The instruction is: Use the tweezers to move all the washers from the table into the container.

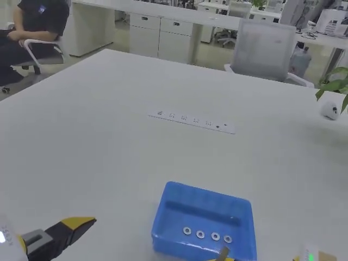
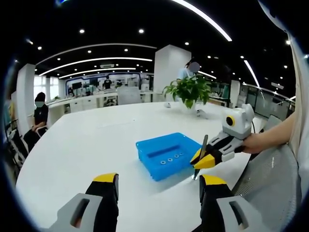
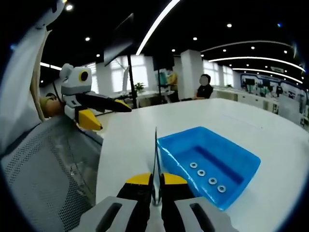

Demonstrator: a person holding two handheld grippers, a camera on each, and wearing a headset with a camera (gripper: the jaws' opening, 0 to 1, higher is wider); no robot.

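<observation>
Head view: a white tabletop [image 1: 109, 136] carries a blue rectangular container [image 1: 239, 209] near its front edge. Four washers [image 1: 207, 235] lie in a short row on the container's floor, close to its near wall. A white power strip [image 1: 193, 120] lies flat on the tabletop, well beyond the container. A green plant [image 1: 334, 84] stands at the far right edge.

Left gripper view: the left gripper [image 2: 159, 178] is held low over the tabletop, short of the container. Its two yellow-tipped fingers [image 2: 105, 191] stand wide apart with nothing between them. The container sits ahead and slightly to the right, with the washers visible inside.

Right gripper view: the fingers [image 3: 140, 180] of the right gripper [image 3: 157, 180] are pressed together on the tweezers [image 3: 156, 145]. The tweezers rise as a thin upright blade just beside the container's near left corner. The four washers lie in a diagonal line on the container floor, apart from the tweezers' tip. The left gripper appears at the upper left of this view, with its fingers parted.

In the left gripper view, the right gripper shows at the right, beside the container's right wall, with the tweezers standing near that wall. Whether the tweezers' tip touches the tabletop cannot be told.
</observation>
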